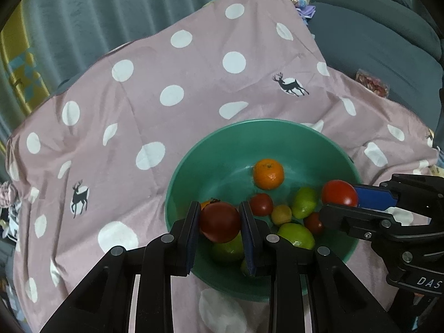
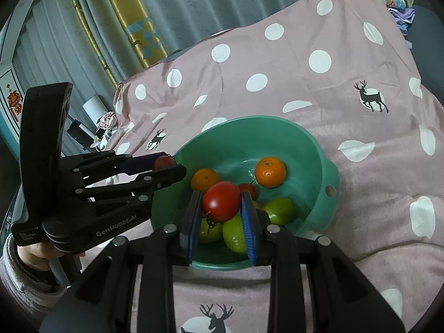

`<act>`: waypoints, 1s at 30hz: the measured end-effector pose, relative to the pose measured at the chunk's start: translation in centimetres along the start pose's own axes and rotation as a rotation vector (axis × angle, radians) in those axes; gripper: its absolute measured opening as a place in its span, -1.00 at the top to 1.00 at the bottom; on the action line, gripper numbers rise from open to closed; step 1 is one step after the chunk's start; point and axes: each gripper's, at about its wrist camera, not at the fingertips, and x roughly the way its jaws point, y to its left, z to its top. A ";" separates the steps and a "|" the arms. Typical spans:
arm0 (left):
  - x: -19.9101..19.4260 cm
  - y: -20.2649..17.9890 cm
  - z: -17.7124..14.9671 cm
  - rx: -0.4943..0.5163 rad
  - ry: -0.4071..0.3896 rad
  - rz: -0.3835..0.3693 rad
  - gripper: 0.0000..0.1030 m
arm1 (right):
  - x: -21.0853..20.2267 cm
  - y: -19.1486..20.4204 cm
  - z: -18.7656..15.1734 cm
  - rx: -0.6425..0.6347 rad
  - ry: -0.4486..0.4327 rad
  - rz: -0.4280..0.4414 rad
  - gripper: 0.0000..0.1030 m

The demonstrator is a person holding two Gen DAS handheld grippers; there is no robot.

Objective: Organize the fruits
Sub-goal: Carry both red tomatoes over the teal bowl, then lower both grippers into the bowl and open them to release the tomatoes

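Note:
A teal bowl point(image 1: 191, 155) point(image 2: 319, 152) sits on a pink dotted cloth and holds an orange point(image 1: 268, 173) point(image 2: 269, 172), green limes point(image 1: 304, 202) point(image 2: 279, 210), small red tomatoes point(image 1: 260, 204) and a small yellow fruit point(image 1: 281, 214). A second orange point(image 2: 204, 179) lies at the bowl's left. My left gripper point(image 1: 220, 211) point(image 2: 173, 163) is shut on a dark red tomato point(image 1: 220, 223) point(image 2: 164, 163) above the bowl's near-left side. My right gripper point(image 2: 221, 197) point(image 1: 341, 202) is shut on a bright red tomato point(image 2: 221, 201) point(image 1: 339, 193) over the bowl's fruit.
The pink cloth point(image 1: 166, 63) with white dots and deer prints covers the whole surface around the bowl. Grey curtains point(image 1: 97, 8) hang behind. A grey sofa point(image 1: 374, 36) stands at the far right. A hand in a grey sleeve point(image 2: 25, 260) holds the left gripper.

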 end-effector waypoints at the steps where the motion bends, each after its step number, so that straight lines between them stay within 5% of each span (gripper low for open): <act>1: 0.2 0.0 0.0 0.003 0.005 0.001 0.46 | 0.1 0.0 0.0 0.000 0.002 -0.001 0.46; 30: 4.2 -0.6 0.3 0.075 0.113 0.024 0.45 | 3.3 -0.9 1.1 -0.039 0.114 -0.074 0.46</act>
